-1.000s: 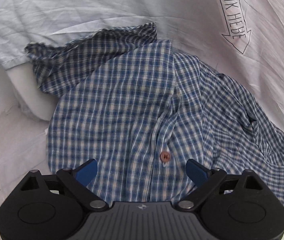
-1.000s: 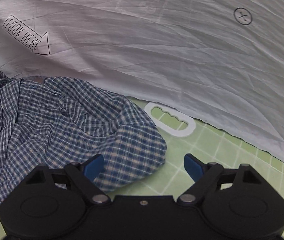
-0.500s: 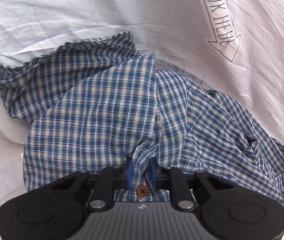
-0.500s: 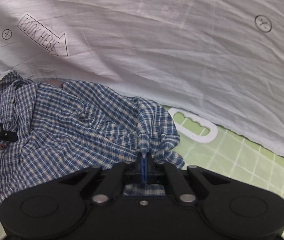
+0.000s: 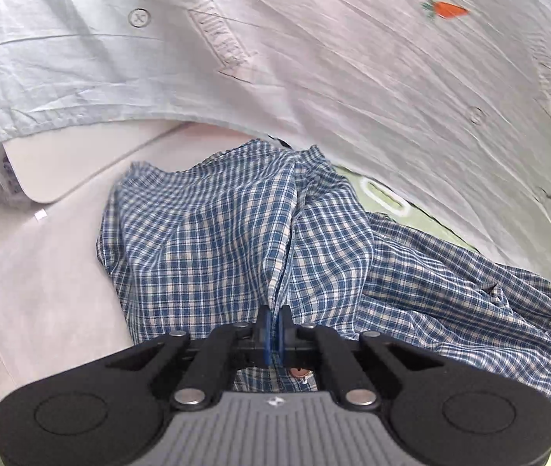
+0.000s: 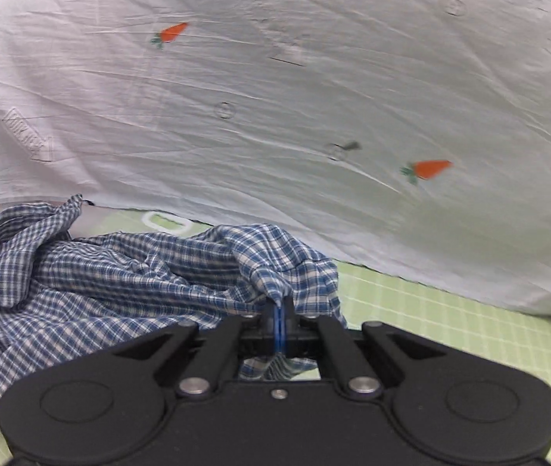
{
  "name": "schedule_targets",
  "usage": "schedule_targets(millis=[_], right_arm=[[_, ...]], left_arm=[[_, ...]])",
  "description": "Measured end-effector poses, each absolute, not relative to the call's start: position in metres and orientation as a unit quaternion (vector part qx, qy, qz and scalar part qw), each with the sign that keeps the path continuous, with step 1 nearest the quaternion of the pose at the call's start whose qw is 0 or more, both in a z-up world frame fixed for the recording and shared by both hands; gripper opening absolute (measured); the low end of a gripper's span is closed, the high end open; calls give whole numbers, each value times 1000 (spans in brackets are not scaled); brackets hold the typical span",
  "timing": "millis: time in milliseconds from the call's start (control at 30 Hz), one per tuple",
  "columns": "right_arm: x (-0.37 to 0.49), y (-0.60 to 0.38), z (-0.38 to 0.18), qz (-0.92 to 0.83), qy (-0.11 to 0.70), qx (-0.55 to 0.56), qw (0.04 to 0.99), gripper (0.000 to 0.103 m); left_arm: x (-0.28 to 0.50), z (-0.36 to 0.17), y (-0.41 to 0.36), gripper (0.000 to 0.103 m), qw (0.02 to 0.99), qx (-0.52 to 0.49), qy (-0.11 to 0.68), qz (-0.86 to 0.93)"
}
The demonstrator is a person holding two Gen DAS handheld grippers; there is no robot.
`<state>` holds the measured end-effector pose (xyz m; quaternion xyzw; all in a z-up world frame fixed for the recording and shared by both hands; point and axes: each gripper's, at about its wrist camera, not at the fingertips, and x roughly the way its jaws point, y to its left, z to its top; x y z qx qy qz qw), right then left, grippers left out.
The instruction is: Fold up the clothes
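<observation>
A blue and white checked shirt [image 5: 217, 256] lies crumpled, partly lifted off the surface. My left gripper [image 5: 274, 320] is shut on a fold of it along the button placket; a brown button [image 5: 299, 371] shows just behind the pads. The shirt also shows in the right wrist view [image 6: 93, 287], stretching to the left. My right gripper [image 6: 280, 320] is shut on a bunched edge of the shirt and holds it raised above the green mat.
A pale sheet [image 6: 314, 97] printed with carrots, arrows and crossed circles hangs behind. A green gridded mat [image 6: 450, 330] lies under the shirt at right. A white handle cutout [image 6: 166, 222] lies on it. White boards [image 5: 54, 171] lie at left.
Both grippers, open a second ago, closed on the shirt and have lifted and pulled it back. The shirt is drawn up and stretched between them, and the view has shifted along the sheet.
</observation>
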<state>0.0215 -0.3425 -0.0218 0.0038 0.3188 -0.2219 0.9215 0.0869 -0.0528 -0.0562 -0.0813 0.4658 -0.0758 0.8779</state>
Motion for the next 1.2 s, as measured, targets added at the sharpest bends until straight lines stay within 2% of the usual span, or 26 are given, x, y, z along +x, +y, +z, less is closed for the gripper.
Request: schedule_targets(millis=[300, 600, 700, 767, 833, 967, 1200], right_arm=[[-142, -458, -21, -367, 361, 65, 855, 1], [-220, -497, -33, -364, 400, 105, 834, 6], [-221, -500, -34, -352, 401, 101, 840, 6], [-221, -501, -31, -345, 398, 97, 844, 10], [-221, -502, -29, -340, 394, 98, 848, 19], [-217, -506, -28, -340, 388, 93, 852, 24], [-198, -506, -26, -357, 380, 88, 849, 41]], left_arm=[[-50, -82, -166, 4, 830, -55, 527, -175], [-78, -85, -192, 10, 831, -25, 532, -158], [-77, -82, -187, 17, 837, -28, 527, -144], [-75, -81, -184, 20, 839, -34, 526, -137], [-73, -80, -181, 24, 840, -40, 525, -129], [-70, -78, -175, 30, 843, -53, 524, -115], [-47, -76, -162, 38, 847, -65, 521, -86]])
